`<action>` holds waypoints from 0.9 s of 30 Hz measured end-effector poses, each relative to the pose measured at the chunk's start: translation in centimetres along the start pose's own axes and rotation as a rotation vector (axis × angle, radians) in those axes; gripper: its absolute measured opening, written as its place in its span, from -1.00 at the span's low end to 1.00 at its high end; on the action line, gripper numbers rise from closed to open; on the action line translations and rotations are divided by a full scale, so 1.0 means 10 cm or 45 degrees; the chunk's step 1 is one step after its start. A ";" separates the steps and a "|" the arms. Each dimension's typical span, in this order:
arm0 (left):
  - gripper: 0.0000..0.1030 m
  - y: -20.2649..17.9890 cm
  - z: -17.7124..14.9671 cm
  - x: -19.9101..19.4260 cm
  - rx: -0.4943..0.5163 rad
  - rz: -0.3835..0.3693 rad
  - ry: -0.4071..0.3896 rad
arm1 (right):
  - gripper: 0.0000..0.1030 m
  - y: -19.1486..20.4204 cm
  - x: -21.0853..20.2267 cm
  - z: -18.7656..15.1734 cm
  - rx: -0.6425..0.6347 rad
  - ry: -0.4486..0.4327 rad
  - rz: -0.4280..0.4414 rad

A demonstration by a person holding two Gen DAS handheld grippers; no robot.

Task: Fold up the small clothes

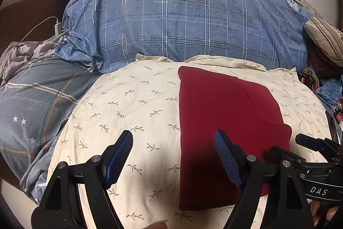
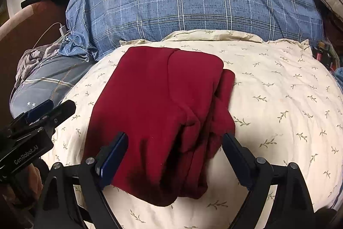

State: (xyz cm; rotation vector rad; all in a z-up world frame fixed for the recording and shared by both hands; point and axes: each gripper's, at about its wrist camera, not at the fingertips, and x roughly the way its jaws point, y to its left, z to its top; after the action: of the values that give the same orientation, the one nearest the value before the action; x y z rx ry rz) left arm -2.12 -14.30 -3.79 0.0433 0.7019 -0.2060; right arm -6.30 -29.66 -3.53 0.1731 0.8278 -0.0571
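A dark red garment (image 1: 223, 121) lies folded in a long stack on a cream leaf-print pillow (image 1: 133, 104). In the right wrist view the garment (image 2: 163, 113) shows layered folds along its right edge. My left gripper (image 1: 173, 156) is open and empty, hovering over the garment's left edge and the pillow. My right gripper (image 2: 175, 156) is open and empty, its jaws straddling the near end of the garment just above it. The right gripper also shows in the left wrist view (image 1: 310, 143), and the left gripper in the right wrist view (image 2: 42, 111).
A blue plaid duvet (image 1: 182, 20) is piled behind the pillow. A grey plaid sheet (image 1: 36, 104) and crumpled grey cloth (image 1: 21, 53) lie at the left, with a white charger and cable (image 1: 57, 26). A striped cushion (image 1: 325, 40) and small items sit at the right edge.
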 end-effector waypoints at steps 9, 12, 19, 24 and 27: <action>0.51 -0.02 -0.02 0.05 0.004 0.004 0.014 | 0.76 -0.01 0.03 -0.02 0.007 0.010 0.002; 0.51 -0.04 -0.02 0.07 0.016 0.005 0.023 | 0.76 -0.02 0.04 -0.02 0.006 0.017 0.000; 0.51 -0.06 0.00 0.08 0.025 0.003 0.025 | 0.76 -0.02 0.05 -0.01 0.006 0.016 0.004; 0.51 -0.07 0.00 0.10 0.028 0.003 0.033 | 0.76 -0.02 0.05 0.01 0.015 0.022 0.005; 0.51 -0.08 0.01 0.12 0.029 0.003 0.040 | 0.76 -0.02 0.07 0.02 0.010 0.026 0.007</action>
State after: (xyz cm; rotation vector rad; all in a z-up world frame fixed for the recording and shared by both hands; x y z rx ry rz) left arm -1.30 -15.27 -4.46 0.0691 0.7304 -0.2118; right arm -5.74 -29.85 -3.96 0.1833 0.8479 -0.0531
